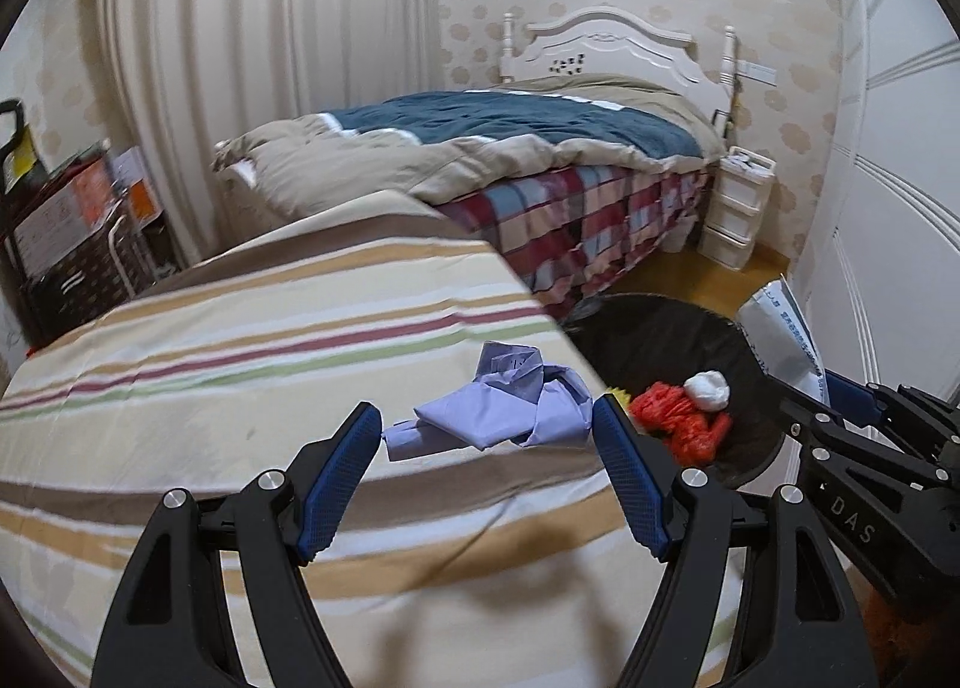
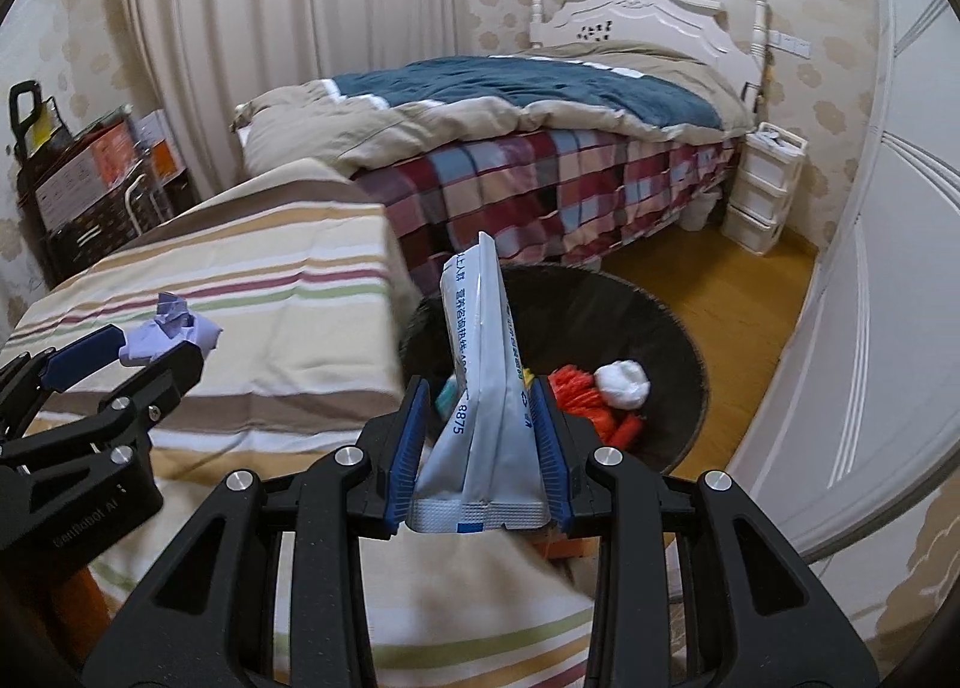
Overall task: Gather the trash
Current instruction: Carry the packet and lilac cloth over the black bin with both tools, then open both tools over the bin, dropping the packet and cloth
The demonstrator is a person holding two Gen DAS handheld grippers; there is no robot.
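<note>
Left wrist view shows the left gripper (image 1: 487, 425) wide apart around crumpled purple paper (image 1: 498, 409) near the striped sheet's (image 1: 240, 388) edge, while the right gripper (image 2: 480, 412) squeezes a white packet (image 2: 486, 364) above the black bin (image 2: 600, 298).

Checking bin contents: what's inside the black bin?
In the bin: red netting, a white wad, something yellow. The packet in the right gripper covers part of it.

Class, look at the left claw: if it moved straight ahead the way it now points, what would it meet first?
Most likely the crumpled lilac paper on the striped cloth, which lies just ahead between the open left claw fingers. Depth is hard to judge through the fisheye.
</note>
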